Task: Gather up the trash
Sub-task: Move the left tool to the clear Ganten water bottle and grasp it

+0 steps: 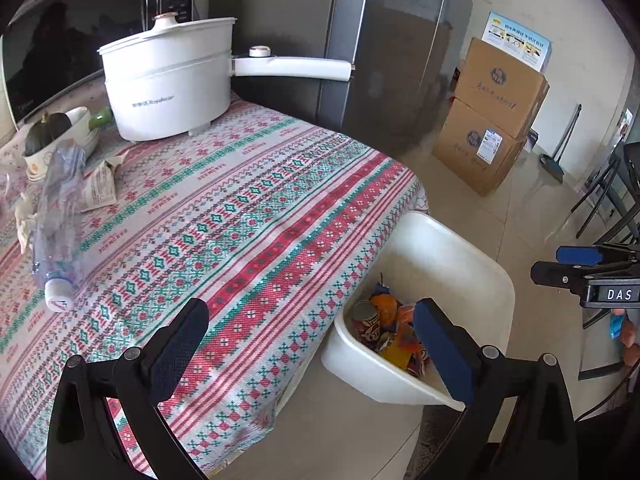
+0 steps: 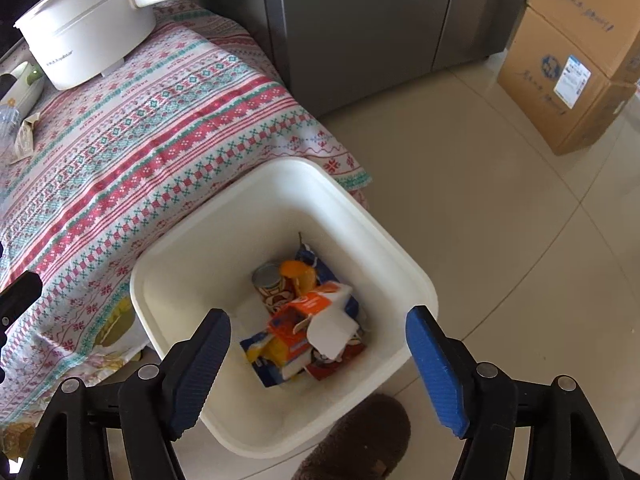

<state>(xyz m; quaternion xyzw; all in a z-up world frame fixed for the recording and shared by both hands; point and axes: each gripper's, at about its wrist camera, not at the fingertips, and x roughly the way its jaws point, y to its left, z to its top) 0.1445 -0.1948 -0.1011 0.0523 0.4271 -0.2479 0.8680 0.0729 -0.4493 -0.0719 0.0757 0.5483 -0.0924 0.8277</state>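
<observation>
Left hand-held gripper point(image 1: 310, 346) spread wide, empty, over the counter point(image 1: 248, 216) edge; right hand-held gripper point(image 2: 318, 354) spread, empty, above the bin point(image 2: 280, 176), trash inside. Next item: crushed bottle point(image 1: 56, 224), ahead and far left of the left gripper, long axis running toward it, cap nearest. Left hand nearer.

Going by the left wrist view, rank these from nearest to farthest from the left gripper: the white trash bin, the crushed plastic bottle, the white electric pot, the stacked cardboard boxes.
From the left gripper:
1. White trash bin, just beyond the right finger, on the floor beside the table.
2. Crushed plastic bottle, at the left on the tablecloth.
3. White electric pot, at the table's far end.
4. Stacked cardboard boxes, far right, on the floor by the wall.
</observation>
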